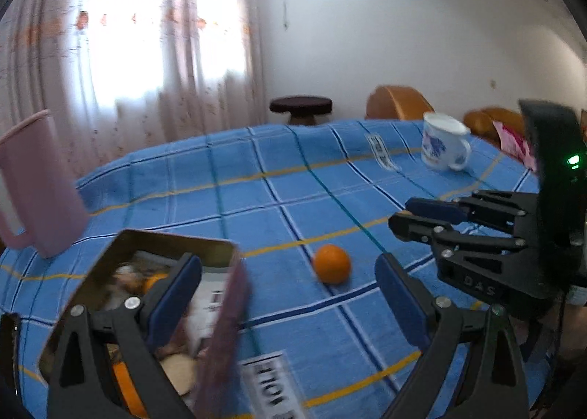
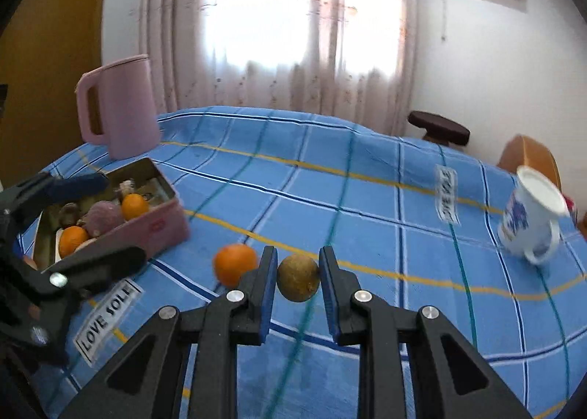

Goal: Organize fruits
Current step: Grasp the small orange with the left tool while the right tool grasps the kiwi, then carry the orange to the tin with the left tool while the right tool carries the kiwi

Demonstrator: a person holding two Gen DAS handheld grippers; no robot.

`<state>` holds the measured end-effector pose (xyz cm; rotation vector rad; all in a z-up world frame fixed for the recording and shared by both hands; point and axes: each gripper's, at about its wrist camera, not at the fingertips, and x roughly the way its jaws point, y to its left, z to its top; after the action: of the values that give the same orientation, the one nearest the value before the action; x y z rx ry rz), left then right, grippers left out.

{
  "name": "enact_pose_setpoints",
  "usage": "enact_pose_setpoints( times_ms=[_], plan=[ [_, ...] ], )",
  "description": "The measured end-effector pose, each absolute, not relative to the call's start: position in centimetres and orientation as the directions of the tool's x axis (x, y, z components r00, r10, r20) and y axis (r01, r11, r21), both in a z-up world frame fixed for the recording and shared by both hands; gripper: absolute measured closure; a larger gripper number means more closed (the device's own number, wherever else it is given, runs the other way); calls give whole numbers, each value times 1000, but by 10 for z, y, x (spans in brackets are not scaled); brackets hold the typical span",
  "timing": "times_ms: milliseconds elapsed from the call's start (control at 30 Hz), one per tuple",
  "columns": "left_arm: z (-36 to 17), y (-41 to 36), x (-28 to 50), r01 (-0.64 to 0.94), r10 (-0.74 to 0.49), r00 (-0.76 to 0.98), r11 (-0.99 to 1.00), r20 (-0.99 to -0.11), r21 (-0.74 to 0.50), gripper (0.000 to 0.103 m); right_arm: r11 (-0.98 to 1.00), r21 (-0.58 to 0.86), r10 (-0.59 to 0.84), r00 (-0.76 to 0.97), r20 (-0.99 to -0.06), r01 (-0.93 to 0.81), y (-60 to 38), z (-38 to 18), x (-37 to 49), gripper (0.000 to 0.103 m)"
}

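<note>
An orange [image 1: 332,263] lies loose on the blue checked cloth; it also shows in the right wrist view [image 2: 234,264]. My right gripper [image 2: 298,281] is shut on a brownish-yellow round fruit [image 2: 298,279] held above the cloth. In the left wrist view the right gripper [image 1: 409,215] sits at the right. A pink tin box [image 2: 154,226] at the left holds oranges [image 2: 134,206], a purple fruit [image 2: 104,217] and other fruits. My left gripper [image 1: 290,305] is open and empty, its left finger over the box [image 1: 220,246].
A pink pitcher [image 2: 121,107] stands behind the box. A white and blue mug [image 2: 532,224] stands at the far right of the table. A dark round stool [image 2: 438,127] and orange chairs [image 1: 398,103] are beyond the table's far edge.
</note>
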<state>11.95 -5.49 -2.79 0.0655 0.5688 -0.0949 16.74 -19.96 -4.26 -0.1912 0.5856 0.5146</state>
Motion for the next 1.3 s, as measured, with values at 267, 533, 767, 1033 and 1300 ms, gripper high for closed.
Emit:
enact_pose_setpoints(
  times_ms=[267, 533, 767, 1033, 1300],
  plan=[
    [-50, -82, 157, 134, -62, 776, 989, -628, 67, 10, 872, 27, 422, 723, -547, -488, -227, -42, 168, 78],
    [-65, -97, 183, 165, -73, 703, 984, -708, 62, 26, 869, 32, 433, 729, -530, -493, -231, -42, 165, 78],
    [-74, -88, 195, 166, -126, 645, 986, -754, -22, 67, 870, 44, 439, 730, -524, -491, -234, -41, 165, 78],
    [-61, -89, 173, 188, -151, 713, 982, -685, -21, 67, 867, 31, 452, 757, -472, -498, -237, -35, 154, 78],
    [-45, -87, 154, 157, -129, 795, 988, -592, -4, 67, 867, 19, 457, 779, -429, -498, -240, -32, 146, 78]
  ],
)
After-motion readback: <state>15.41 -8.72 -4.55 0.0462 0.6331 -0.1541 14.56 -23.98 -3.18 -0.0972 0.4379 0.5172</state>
